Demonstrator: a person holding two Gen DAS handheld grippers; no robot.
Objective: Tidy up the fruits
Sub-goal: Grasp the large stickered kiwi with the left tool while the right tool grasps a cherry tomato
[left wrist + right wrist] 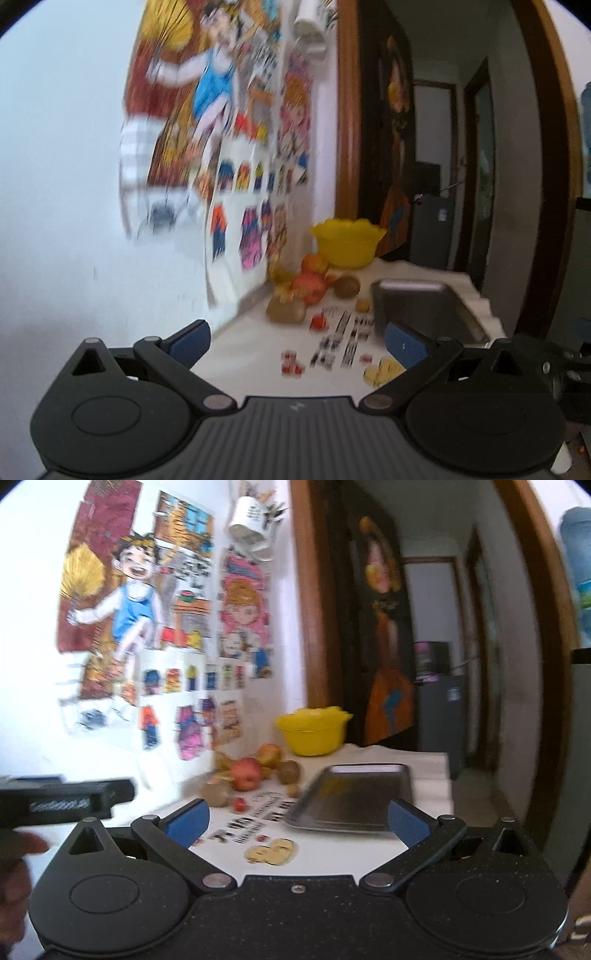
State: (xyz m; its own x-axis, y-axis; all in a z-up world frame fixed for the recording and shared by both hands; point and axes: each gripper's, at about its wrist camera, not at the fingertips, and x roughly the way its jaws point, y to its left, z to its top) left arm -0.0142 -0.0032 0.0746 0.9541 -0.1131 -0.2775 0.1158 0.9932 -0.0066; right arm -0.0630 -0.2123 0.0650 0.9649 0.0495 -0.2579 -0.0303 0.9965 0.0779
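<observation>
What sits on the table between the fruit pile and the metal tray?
Printed cards or stickers lie flat between the fruit pile and the tray, with a small brownish fruit near the tray's edge; the right wrist view shows it.

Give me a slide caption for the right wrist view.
Right gripper open above the table, facing a fruit pile, a metal tray and a yellow bowl.

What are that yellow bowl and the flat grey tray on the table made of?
The yellow scalloped bowl looks like plastic: bright, even colour, a slightly see-through rim and a soft sheen. The flat grey rectangular tray looks like metal, probably steel or aluminium: dull silver, with blurred reflections and a thin rolled edge. Blur leaves both uncertain.
</observation>
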